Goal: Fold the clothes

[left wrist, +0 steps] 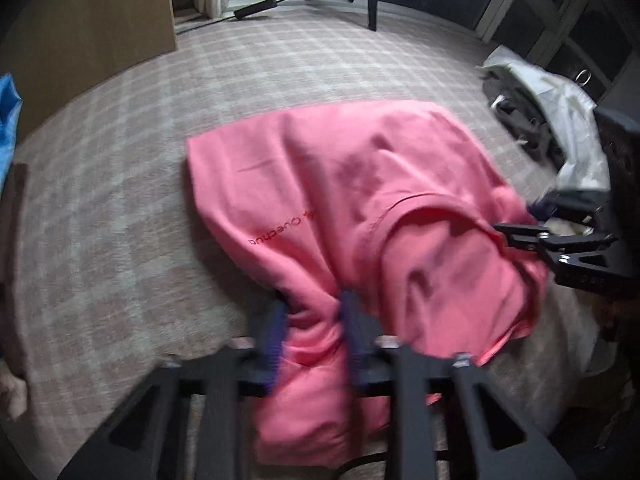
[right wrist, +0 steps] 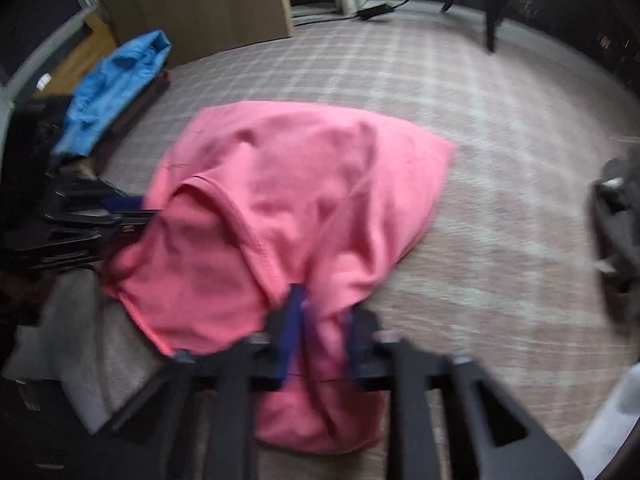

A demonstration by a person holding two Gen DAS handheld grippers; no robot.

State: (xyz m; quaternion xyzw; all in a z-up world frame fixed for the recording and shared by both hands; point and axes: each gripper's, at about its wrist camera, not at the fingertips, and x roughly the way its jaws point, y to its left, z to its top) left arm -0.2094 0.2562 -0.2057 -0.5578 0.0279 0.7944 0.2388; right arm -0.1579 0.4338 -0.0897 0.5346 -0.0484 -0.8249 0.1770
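A pink T-shirt [left wrist: 360, 200] lies partly spread on the checked carpet, its near edge lifted. My left gripper [left wrist: 314, 312] is shut on a bunched part of the shirt's near edge. My right gripper [right wrist: 322, 308] is shut on another bunched part of the same pink T-shirt [right wrist: 288, 184]. In the left wrist view the right gripper [left wrist: 508, 236] shows at the right, its tips on the shirt's side. In the right wrist view the left gripper [right wrist: 136, 212] shows at the left against the shirt's edge. The sleeve hem curves between both grips.
A blue garment [right wrist: 112, 92] lies at the far left by a wooden cabinet [right wrist: 192, 4]. A white and dark pile of clothes [left wrist: 556, 120] lies at the right. A black chair leg [left wrist: 373, 12] and a power strip [left wrist: 256, 7] stand at the carpet's far edge.
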